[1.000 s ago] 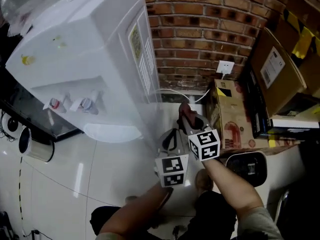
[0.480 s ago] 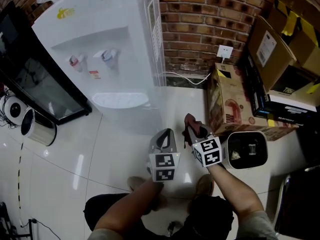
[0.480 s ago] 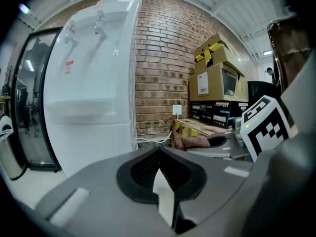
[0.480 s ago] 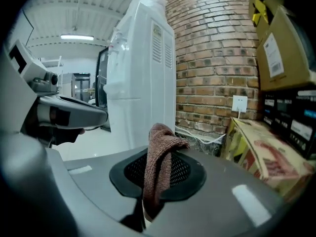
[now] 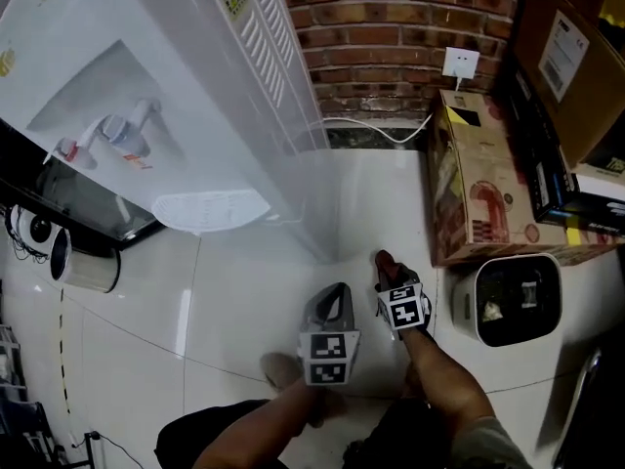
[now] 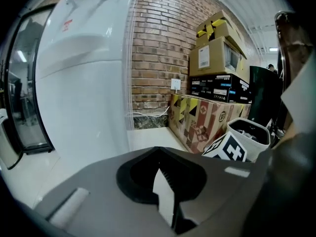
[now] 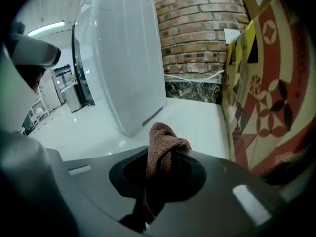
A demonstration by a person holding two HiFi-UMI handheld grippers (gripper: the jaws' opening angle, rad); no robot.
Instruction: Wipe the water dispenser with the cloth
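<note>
The white water dispenser (image 5: 195, 76) fills the upper left of the head view, with its taps (image 5: 125, 130) and drip tray (image 5: 210, 208) facing left. Its side panel also shows in the left gripper view (image 6: 84, 83) and the right gripper view (image 7: 123, 53). My right gripper (image 5: 388, 267) is low over the floor near the dispenser's base corner, shut on a reddish-brown cloth (image 7: 163, 142) that sticks out past the jaw tips (image 5: 384, 259). Just left of it, my left gripper (image 5: 337, 293) has its jaws together with nothing in them (image 6: 159, 152).
A printed cardboard box (image 5: 479, 184) stands to the right against the brick wall, with a white bin (image 5: 508, 301) in front of it. A wall socket (image 5: 461, 63) feeds a white cable (image 5: 376, 130) along the wall foot. A black glass-door cabinet (image 5: 88, 213) stands left.
Both grippers have dropped down towards the floor by the dispenser's base, and the head view now looks lower. The cloth has stayed in the right gripper.
</note>
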